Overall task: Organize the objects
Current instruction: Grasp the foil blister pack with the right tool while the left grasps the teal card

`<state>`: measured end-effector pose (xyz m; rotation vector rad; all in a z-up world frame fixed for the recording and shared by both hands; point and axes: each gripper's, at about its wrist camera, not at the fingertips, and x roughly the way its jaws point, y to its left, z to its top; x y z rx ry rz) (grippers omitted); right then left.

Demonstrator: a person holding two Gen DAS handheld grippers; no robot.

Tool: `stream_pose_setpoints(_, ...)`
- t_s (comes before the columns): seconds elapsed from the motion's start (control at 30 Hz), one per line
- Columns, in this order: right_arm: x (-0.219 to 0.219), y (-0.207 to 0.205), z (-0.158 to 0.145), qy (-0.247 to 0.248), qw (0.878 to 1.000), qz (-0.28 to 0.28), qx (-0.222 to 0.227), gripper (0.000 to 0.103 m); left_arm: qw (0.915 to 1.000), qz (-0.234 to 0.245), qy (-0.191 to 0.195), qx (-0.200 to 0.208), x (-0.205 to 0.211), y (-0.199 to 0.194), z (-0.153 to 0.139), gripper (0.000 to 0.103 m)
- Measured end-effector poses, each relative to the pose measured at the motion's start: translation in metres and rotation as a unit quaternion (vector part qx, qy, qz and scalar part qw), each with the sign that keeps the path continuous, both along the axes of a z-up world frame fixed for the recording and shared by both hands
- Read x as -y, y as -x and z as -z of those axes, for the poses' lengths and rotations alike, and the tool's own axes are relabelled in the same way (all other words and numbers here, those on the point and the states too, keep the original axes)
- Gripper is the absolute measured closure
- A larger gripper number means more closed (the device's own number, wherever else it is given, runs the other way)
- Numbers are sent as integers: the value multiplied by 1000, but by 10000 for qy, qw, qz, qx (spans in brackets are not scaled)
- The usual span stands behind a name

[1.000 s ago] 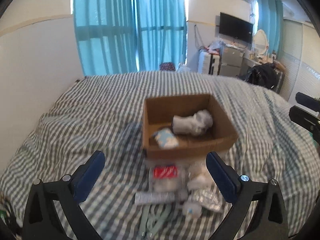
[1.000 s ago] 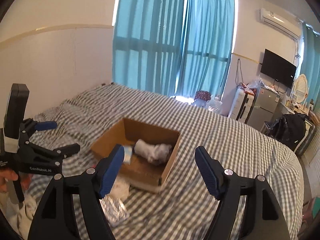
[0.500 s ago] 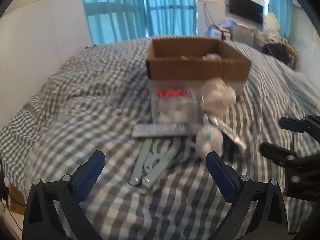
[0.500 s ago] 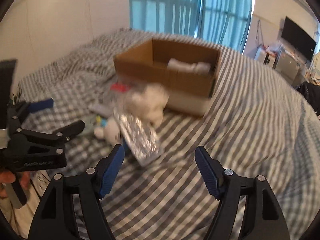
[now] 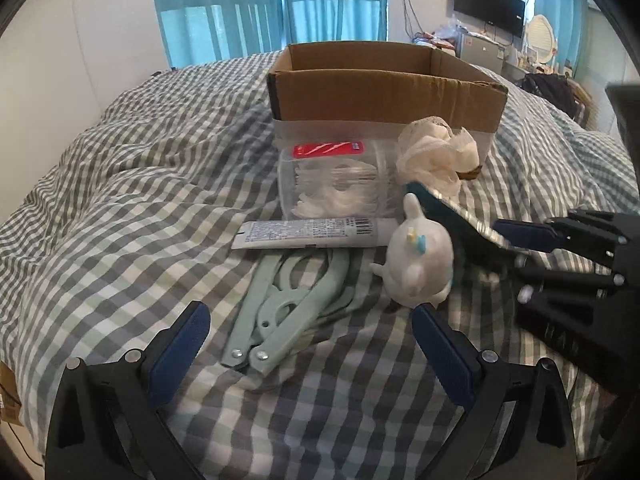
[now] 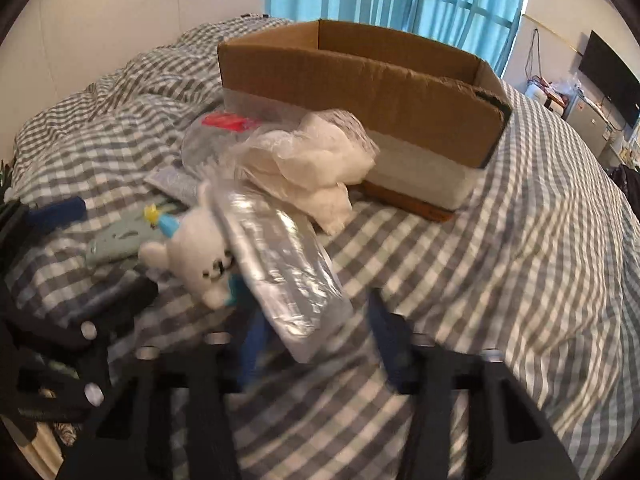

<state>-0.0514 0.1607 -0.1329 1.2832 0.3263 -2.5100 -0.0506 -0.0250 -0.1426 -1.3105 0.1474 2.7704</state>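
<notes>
Both claws hang low over a bed (image 5: 120, 208) spread with a grey, white and pale green checked cover. Left claw (image 5: 308, 344) stands wide open with nothing between its blue ribbed pads, just short of a pair of pale green plastic hangers (image 5: 288, 300) lying flat, folded on riveted joints. Right claw (image 6: 316, 344) is closing; its fingers are smeared by motion, and the near end of a silvery foil packet (image 6: 280, 264) lies between them. Whether the pads already press on it cannot be made out.

Beside the packet sits a small white plush toy (image 6: 196, 256) with a blue and yellow tuft; its face shows only in the right wrist view. In the left wrist view the toy partly hides the packet, which reads there as a dark strip with a shiny edge. Behind the hangers lies a flattened white tube (image 5: 308, 234) with fine print too small to read. Further back stands a clear plastic tub (image 5: 332, 180) with a red label, holding white pieces that are hard to identify. To its right is a crumpled white gauzy bundle (image 5: 436, 156), touching the front of a brown corrugated cardboard box (image 5: 384, 96) with a pale band along its base. From this low angle the box's inside is hidden. Teal curtains (image 5: 260, 4) hang beyond.
</notes>
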Motion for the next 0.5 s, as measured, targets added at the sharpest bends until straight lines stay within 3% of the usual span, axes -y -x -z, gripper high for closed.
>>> stream_pose_setpoints(0.03, -1, 1, -2, 46, 10000, -13, -37, 83, 10000, 27, 5, 14, -2, 1, 1, 0)
stream_pose_setpoints(0.13, -7, -5, -12, 89, 9997, -9, -243, 93, 9999, 121, 23, 52, -13, 4, 3, 0)
stream_pose_setpoints(0.4, -59, -27, -30, 580, 9969, 412, -334, 96, 9985, 516, 144, -84, -50, 16, 2, 0)
stream_pose_setpoints(0.5, -74, -25, -31, 628, 9956, 607, -326, 96, 9987, 482, 37, -130, -56, 25, 5, 8)
